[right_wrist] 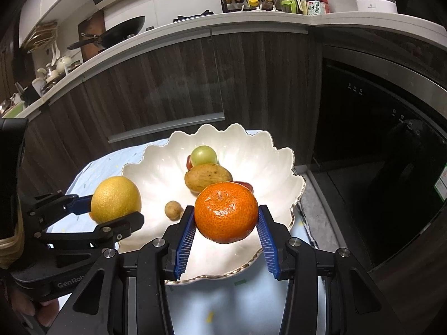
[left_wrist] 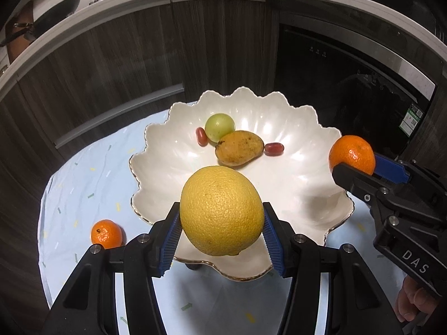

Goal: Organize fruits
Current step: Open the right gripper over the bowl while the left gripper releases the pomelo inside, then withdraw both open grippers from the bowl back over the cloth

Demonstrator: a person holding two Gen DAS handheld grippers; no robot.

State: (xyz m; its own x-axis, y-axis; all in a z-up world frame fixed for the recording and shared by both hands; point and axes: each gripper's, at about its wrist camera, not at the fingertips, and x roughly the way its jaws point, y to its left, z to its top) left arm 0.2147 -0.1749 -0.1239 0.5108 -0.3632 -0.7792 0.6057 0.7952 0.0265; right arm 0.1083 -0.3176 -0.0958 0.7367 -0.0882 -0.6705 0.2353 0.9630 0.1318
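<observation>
White lettering reads "DAS" on the right gripper's [left_wrist: 352,167] black body and "GenRo", cut off, on the left gripper's [right_wrist: 113,209]; bottle labels on the counter [right_wrist: 251,19] are too small to read. The scalloped white bowl [left_wrist: 293,128] with a gilt rim stands on a pale blue cloth [left_wrist: 83,173] before dark wooden cabinets [left_wrist: 125,64]. The left gripper, partly spread, clamps a yellow citrus [left_wrist: 222,209] between blue pads above the bowl's near rim, its long axis tilted, hiding part of the bowl's floor. The right gripper, narrower, grips an orange mandarin [right_wrist: 226,212] over the bowl's right rim, stem scar upward. Inside the bowl lie a mango [left_wrist: 239,148] lengthwise across, a green round fruit [left_wrist: 220,127] behind it, two red grapes [left_wrist: 274,148] and a small brown fruit [right_wrist: 173,209]. Another mandarin [left_wrist: 106,233] sits on the cloth left of the bowl.
</observation>
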